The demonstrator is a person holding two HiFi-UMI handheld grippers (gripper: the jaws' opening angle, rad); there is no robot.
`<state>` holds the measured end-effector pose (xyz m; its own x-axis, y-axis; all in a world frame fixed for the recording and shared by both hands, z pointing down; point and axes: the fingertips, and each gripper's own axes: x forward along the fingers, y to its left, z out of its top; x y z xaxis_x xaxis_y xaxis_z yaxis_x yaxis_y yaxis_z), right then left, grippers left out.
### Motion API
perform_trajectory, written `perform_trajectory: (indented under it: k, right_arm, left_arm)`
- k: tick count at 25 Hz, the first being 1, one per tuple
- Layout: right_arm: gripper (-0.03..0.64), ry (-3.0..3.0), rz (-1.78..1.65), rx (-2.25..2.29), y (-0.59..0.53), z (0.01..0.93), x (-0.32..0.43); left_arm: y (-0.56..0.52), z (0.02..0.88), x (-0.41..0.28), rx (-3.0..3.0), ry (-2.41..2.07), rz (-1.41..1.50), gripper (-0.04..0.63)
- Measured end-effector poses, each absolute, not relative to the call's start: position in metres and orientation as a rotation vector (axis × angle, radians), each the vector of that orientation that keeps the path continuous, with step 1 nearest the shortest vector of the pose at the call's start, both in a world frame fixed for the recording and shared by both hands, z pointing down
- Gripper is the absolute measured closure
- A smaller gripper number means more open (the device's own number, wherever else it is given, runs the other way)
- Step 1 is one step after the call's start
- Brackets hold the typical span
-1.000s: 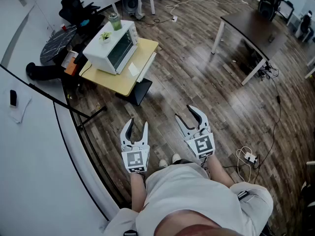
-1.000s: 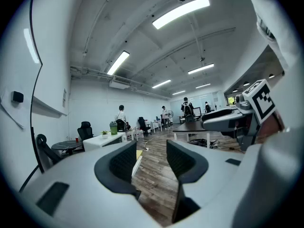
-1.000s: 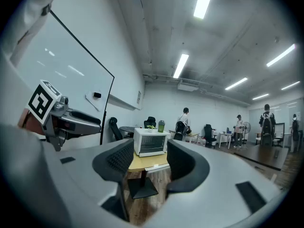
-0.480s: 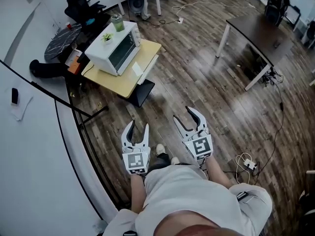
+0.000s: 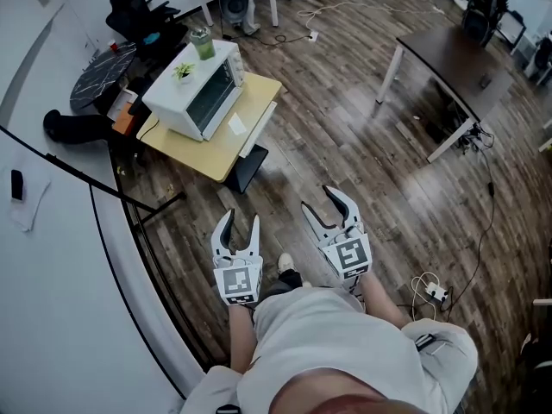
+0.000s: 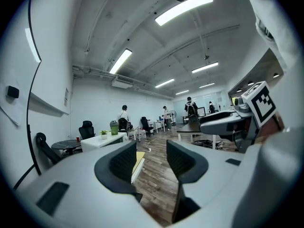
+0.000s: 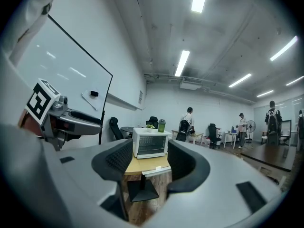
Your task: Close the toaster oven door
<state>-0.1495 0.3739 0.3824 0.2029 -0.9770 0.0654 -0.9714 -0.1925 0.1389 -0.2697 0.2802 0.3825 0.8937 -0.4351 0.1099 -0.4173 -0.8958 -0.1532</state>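
Observation:
The white toaster oven [image 5: 197, 89] stands on a small light-wood table [image 5: 226, 145] at the far left, a few steps from me. In the right gripper view the toaster oven [image 7: 150, 144] shows its glass door upright against its front. Both grippers hang low in front of the person's body, far from the oven. My left gripper [image 5: 241, 222] is open by a narrow gap and holds nothing. My right gripper [image 5: 316, 199] is open wider, also empty, and points at the oven. In the left gripper view the left gripper [image 6: 148, 158] faces the wooden floor.
A green cup [image 5: 202, 41] and a small plant [image 5: 183, 70] sit on top of the oven. A round dark table [image 5: 102, 67] and black chair [image 5: 138, 15] stand behind it. A dark desk [image 5: 448, 59] is at the right. A cable [image 5: 435, 276] lies on the floor. A white wall runs along the left.
The person has stepped a little, with a shoe now showing between the grippers. The scene shifts slightly. Both grippers keep their place and opening.

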Motion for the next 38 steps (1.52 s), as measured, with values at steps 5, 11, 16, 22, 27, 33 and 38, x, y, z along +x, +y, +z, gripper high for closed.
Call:
perform_trajectory:
  k: [5,11,16,22,27,33,38]
  right_arm:
    - [0.387,-1.887,-0.035,2.319,0.344,0.382,-0.137]
    - [0.387,-1.845,-0.027,2.332,0.311,0.378,-0.125]
    - [0.387,-1.823,-0.014,2.339,0.29,0.383,-0.116]
    - [0.387,-1.793,-0.012,2.357,0.263,0.385,-0.108]
    - [0.387,-1.784,-0.012,2.352,0.24,0.386,-0.099]
    - [0.383,-1.775,-0.006,2.349,0.22,0.388,-0.083]
    - [0.37,-1.788,-0.001,2.346,0.204,0.392,-0.063]
  left_arm:
    - [0.251,0.383,-0.257,-2.943,0.642,-0.216,0.403]
    - [0.215,0.383,-0.244,-2.958,0.616,-0.212,0.403]
    - [0.19,0.383,-0.232,-2.969,0.577,-0.201,0.403]
    - [0.162,0.386,-0.218,-2.978,0.528,-0.193,0.403]
    - [0.139,0.387,-0.206,-2.985,0.515,-0.184,0.403]
    - [0.117,0.39,-0.191,-2.993,0.518,-0.184,0.403]
    - [0.1,0.394,-0.174,-2.991,0.542,-0.195,0.403]
